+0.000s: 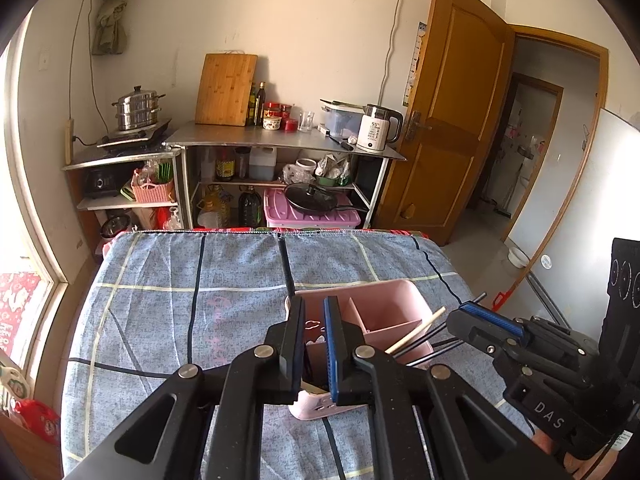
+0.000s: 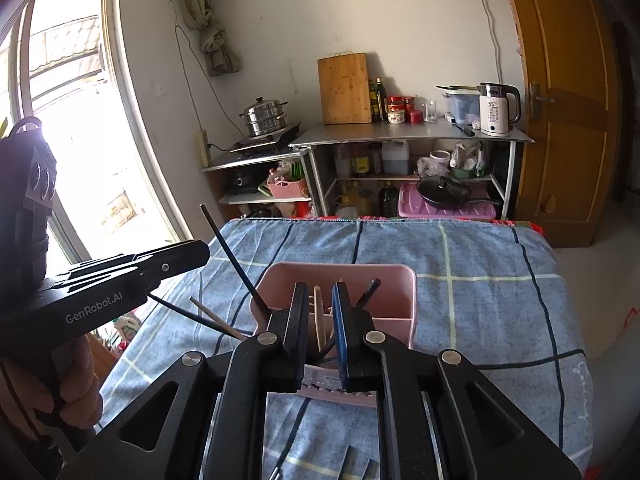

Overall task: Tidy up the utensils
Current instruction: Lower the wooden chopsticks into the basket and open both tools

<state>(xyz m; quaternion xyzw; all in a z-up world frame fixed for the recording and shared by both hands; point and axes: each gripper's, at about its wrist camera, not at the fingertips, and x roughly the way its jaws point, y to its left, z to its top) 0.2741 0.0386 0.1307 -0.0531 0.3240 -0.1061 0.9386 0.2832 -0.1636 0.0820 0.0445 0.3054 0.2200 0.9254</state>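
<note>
Directly beneath both hand-held grippers stands the pink holder [image 1: 394, 300].

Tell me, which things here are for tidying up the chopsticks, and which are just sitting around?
For the job: pink holder, black chopsticks, wooden chopstick, left gripper, right gripper.

Just lying about: cutting board, kettle, steamer pot, frying pan.

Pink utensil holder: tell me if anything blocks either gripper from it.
Nothing visible does. The left gripper and right gripper both hang right over the pink utensil holder, where chopsticks already stand or lean.
</note>
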